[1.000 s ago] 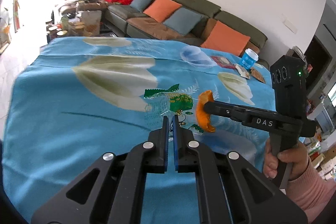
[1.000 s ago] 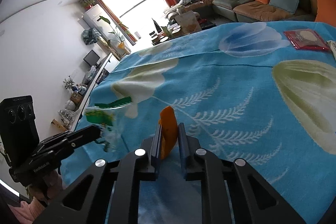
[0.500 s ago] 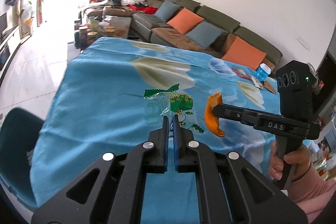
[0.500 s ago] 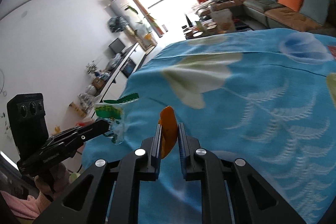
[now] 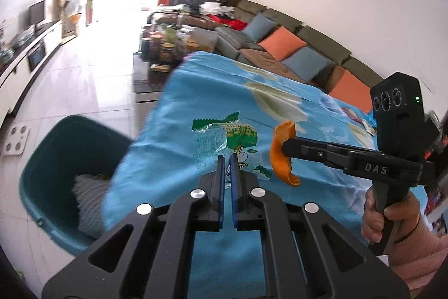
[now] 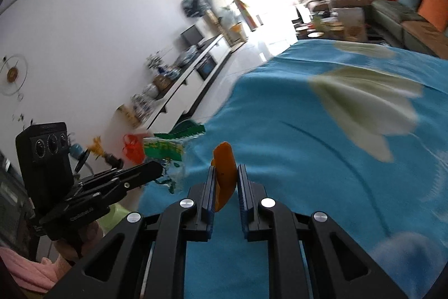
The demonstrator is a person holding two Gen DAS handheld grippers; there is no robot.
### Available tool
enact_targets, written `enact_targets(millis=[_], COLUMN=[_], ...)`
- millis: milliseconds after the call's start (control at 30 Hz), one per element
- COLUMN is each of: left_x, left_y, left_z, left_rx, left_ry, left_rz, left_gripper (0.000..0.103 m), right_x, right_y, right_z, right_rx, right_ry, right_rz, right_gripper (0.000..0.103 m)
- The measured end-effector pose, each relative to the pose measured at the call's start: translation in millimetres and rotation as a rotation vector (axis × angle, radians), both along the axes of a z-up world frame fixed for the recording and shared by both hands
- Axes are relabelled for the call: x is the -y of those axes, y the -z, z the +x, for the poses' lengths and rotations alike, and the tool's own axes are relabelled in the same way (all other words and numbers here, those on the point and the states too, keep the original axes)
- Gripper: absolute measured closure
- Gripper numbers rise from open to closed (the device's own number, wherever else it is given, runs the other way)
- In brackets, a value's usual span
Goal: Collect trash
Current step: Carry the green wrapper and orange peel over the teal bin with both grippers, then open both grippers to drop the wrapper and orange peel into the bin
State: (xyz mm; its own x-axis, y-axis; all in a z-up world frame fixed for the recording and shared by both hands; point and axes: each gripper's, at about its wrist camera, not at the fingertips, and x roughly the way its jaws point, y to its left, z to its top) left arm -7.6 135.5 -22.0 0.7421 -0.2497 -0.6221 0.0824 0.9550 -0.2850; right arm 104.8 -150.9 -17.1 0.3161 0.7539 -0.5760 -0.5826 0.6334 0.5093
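My left gripper (image 5: 227,163) is pinched tight on a green-printed plastic wrapper (image 5: 224,138), my right gripper (image 6: 226,178) clamps an orange peel (image 6: 224,173), with a teal bin (image 5: 56,159) left of both.

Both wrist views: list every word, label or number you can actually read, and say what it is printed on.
"DAS": white letters on the right gripper body, left wrist view.
Print on the green and clear wrapper held by the left gripper: too small to read.
White lettering on the left gripper's body, right wrist view: blurred, unreadable.
Nothing else is legible.
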Motion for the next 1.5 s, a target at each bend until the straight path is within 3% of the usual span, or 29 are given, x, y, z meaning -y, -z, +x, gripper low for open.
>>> enact_targets(millis=[433, 767, 1100, 1133, 1233, 1400, 1500], left_x=[-83, -115, -135, -137, -142, -140, -131], left_y=[6, 20, 57, 60, 70, 71, 61], left_z=[-22, -26, -11, -9, -3, -5, -11], left_rx=[-0.027, -0.061, -0.149, -0.155, -0.175, -0.163, -0.116], left_ry=[-0.205, -0.288, -0.334, -0.343, -0.362, -0.374, -0.369], left_rz=[0.008, 0.004, -0.022, -0.02, -0.033, -0.043, -0.017], left_gripper=[0.099, 0.099, 0.098, 0.095, 0.068, 0.057, 0.039], right_x=[-94, -132, -181, -183, -181, -166, -148], right_y=[1, 4, 25, 26, 24, 21, 14], right_z=[13, 20, 33, 34, 34, 30, 25], right_rx=[-0.004, -0.02, -0.06, -0.068, -0.062, -0.058, -0.029], right_ry=[-0.183, -0.218, -0.212, -0.207, -0.192, -0.184, -0.173], right_rz=[-0.014, -0.041, -0.133, -0.135, -0.124, -0.1, -0.081], right_gripper=[0.09, 0.09, 0.084, 0.078, 0.073, 0.068, 0.057])
